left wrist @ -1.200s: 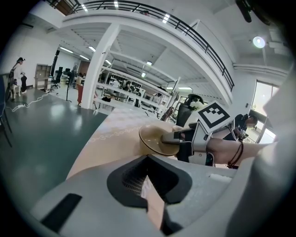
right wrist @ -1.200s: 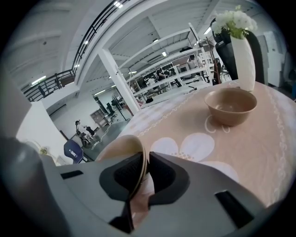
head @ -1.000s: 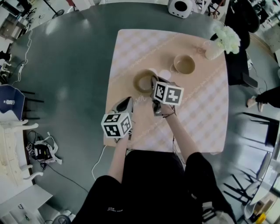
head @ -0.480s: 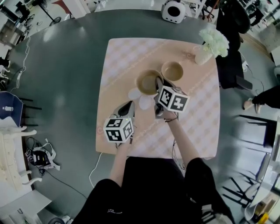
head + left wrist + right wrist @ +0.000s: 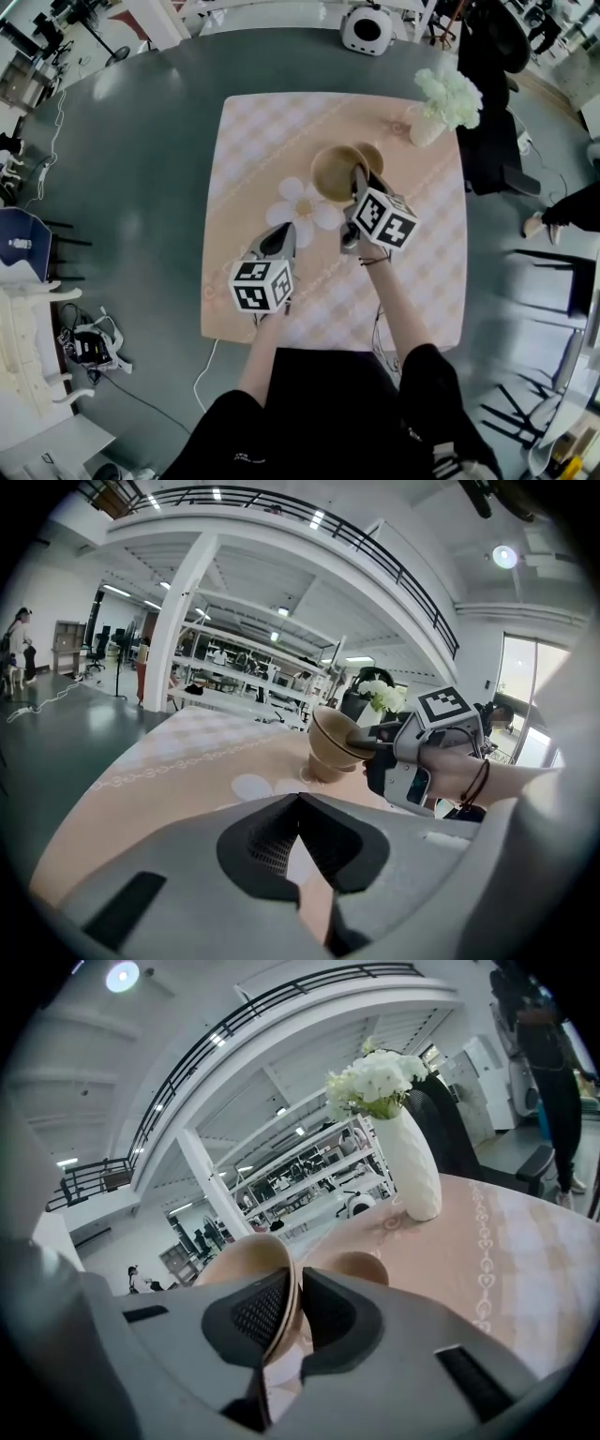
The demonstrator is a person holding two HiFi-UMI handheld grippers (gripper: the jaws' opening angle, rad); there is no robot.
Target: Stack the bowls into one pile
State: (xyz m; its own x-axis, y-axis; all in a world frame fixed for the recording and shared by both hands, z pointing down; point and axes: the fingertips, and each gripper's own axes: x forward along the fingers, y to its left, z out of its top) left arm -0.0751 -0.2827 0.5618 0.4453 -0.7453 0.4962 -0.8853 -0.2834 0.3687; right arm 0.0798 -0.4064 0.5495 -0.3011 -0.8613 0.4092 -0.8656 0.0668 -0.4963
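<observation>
Two bowls sit close together at the far middle of the table, on the checked cloth

- The right gripper has its jaws drawn narrow onto the rim of the held bowl. The right gripper view shows the thin tan wall nipped between both pads, with the body of the bowl hanging off to the left of the jaws
- The held bowl's mouth faces up, tipped a little. I cannot tell whether its foot is clear of the cloth
- The second bowl rests upright on the cloth, just beyond the held bowl and to its right in the head view, partly covered by it and by the gripper
- In the right gripper view the second bowl lies ahead and just right of the jaw line, lower than the pinched rim
- Judgement: the carry is short, forward and to the right, then down. The grip is on the rim side nearest the target, so the held bowl trails left of the jaws. The hand probably has to pass over the second bowl's centre to line foot over mouth
- The left gripper has its tips together with nothing between them. It points at the bowls from the near left and is well apart from both, so the right hand is plainly the nearer
- The vase with white flowers stands beyond and right of the second bowl, near but apart. It is the thing to mind if the move overshoots
</observation>
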